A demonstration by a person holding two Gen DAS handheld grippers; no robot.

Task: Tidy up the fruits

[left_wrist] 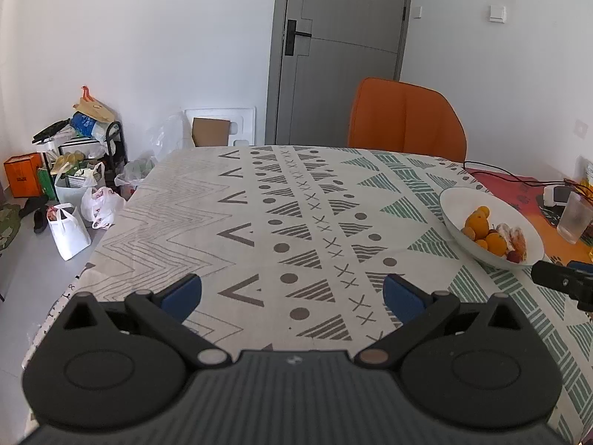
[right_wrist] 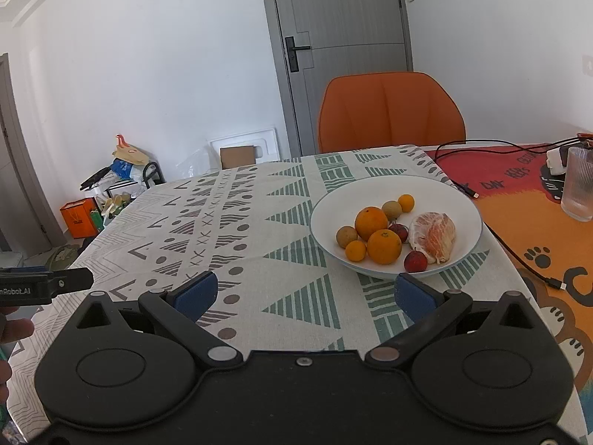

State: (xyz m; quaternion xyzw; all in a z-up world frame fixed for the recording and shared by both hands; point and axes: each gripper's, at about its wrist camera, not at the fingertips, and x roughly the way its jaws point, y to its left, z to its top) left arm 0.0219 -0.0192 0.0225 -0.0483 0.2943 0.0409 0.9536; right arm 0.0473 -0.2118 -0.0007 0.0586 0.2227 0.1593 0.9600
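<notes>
A white bowl [right_wrist: 459,200] sits on the patterned tablecloth. It holds two oranges [right_wrist: 371,223], small kumquats [right_wrist: 355,250], brownish longans [right_wrist: 346,236], red lychees [right_wrist: 415,261] and a peeled pomelo piece [right_wrist: 435,236]. My right gripper [right_wrist: 304,293] is open and empty, just in front of the bowl. My left gripper [left_wrist: 292,291] is open and empty over bare cloth, left of the bowl [left_wrist: 456,200]. Each gripper's tip shows at the edge of the other's view.
An orange chair [right_wrist: 391,111] stands at the table's far side. A ribbed glass [right_wrist: 578,189], black cables [right_wrist: 519,256] and a charger lie on the orange mat to the right. Bags and boxes [left_wrist: 70,200] clutter the floor beyond the left table edge.
</notes>
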